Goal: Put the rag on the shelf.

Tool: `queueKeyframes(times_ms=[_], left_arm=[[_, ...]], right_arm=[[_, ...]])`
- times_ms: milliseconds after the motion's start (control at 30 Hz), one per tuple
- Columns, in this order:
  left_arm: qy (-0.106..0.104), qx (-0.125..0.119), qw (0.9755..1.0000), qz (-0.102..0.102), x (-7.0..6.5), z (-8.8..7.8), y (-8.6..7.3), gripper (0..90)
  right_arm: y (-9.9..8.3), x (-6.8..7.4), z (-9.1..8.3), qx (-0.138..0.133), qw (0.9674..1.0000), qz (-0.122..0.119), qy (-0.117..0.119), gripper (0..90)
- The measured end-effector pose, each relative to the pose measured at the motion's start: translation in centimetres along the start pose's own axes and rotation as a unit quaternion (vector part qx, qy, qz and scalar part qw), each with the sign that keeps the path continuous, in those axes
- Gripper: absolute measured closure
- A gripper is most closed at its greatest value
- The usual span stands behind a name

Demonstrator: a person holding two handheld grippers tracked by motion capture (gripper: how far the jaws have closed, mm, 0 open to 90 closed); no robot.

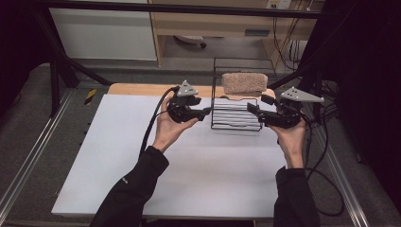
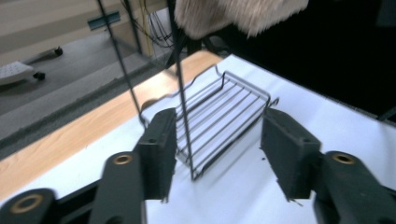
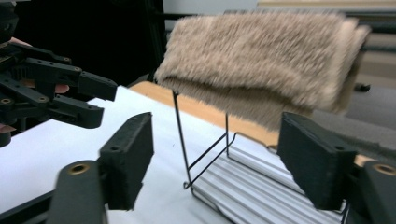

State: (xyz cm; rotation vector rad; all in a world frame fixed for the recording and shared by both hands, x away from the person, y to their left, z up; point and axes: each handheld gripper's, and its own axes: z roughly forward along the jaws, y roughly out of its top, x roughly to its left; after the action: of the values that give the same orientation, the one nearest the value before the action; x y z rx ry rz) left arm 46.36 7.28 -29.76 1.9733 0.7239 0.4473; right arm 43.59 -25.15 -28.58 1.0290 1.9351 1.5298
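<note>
Both tongs, left (image 1: 206, 111) and right (image 1: 250, 109), are held open and empty either side of the wire rack (image 1: 235, 113) near the counter's (image 1: 142, 156) far edge, over whose top rail the soft, light towel (image 1: 244, 83) is draped, probably best pinched at a hanging edge.

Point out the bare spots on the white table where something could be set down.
The white table is bare along its left side, beside the left gripper, and across the near half between the person's sleeves. It is crowded at the far middle, where both that gripper and the right gripper flank the wire rack carrying the folded towel.
</note>
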Motion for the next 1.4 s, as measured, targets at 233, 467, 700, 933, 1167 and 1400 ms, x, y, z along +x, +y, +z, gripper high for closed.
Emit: queueKeyframes(times_ms=[233, 467, 700, 933, 1167, 1400], left_arm=[[0.001, 0.018, 0.9997, -0.016, 1.0, -1.4, -3.7, 29.8], [0.001, 0.027, 0.9991, -0.031, 1.8, -3.0, -7.8, 20.0], [0.006, 0.032, 0.9981, -0.053, 2.6, -4.9, -12.0, 11.5], [0.028, 0.038, 0.9969, -0.062, 3.7, -7.1, -15.4, 9.2], [0.033, 0.05, 0.9961, -0.065, 4.2, -9.1, -18.7, 9.0], [0.045, 0.057, 0.9949, -0.07, 4.6, -10.4, -21.2, 8.2]], right_arm=[[-1.9, 0.7, 0.5, 0.024, 0.9994, 0.013, 0.019, 10.1], [-4.0, 0.9, 0.8, 0.045, 0.9985, 0.016, 0.026, 4.0], [-6.2, 1.3, 0.8, 0.055, 0.9975, 0.026, 0.036, 0.6], [-9.5, 2.0, 0.8, 0.081, 0.995, 0.029, 0.052, 0.6], [-12.8, 2.1, 0.4, 0.095, 0.9924, 0.042, 0.065, 0.6], [-15.5, 1.7, -0.7, 0.107, 0.9914, 0.043, 0.063, 0.6]])
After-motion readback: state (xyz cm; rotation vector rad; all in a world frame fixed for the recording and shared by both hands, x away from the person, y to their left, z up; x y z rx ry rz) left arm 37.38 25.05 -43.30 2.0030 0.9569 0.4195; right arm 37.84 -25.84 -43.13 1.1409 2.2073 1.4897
